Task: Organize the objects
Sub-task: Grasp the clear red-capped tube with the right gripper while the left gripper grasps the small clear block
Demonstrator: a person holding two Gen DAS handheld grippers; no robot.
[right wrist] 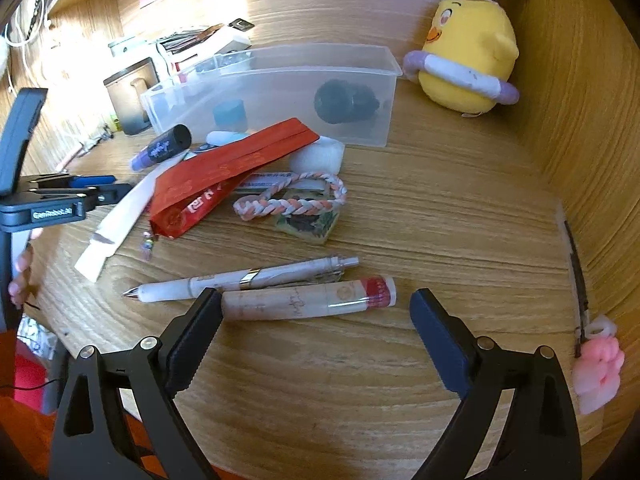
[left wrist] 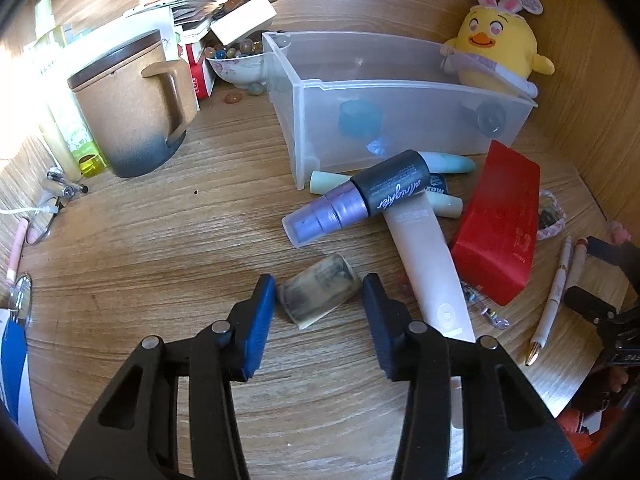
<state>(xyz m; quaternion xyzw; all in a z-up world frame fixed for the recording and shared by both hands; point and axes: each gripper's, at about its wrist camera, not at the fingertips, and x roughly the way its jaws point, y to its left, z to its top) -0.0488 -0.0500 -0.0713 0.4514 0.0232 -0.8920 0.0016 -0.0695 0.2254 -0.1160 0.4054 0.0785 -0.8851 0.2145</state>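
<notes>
My left gripper (left wrist: 319,294) is open, its blue pads on either side of a small grey-beige horn-like block (left wrist: 318,294) lying on the wooden desk. Just beyond lie a purple spray bottle with a black cap (left wrist: 356,200), a white tube (left wrist: 430,272) and a red packet (left wrist: 500,224). My right gripper (right wrist: 316,310) is open around a beige pen with a red end (right wrist: 308,300); a white pen (right wrist: 240,280) lies just behind it. A clear plastic bin (left wrist: 384,108) (right wrist: 280,88) holds a teal cap and a black round object.
A brown mug (left wrist: 128,100), a bowl of beads (left wrist: 240,60) and stacked papers stand at the back left. A yellow plush chick (right wrist: 468,52) sits in the back right corner. A braided band (right wrist: 292,200), a pink charm (right wrist: 598,372) and wooden side walls are nearby.
</notes>
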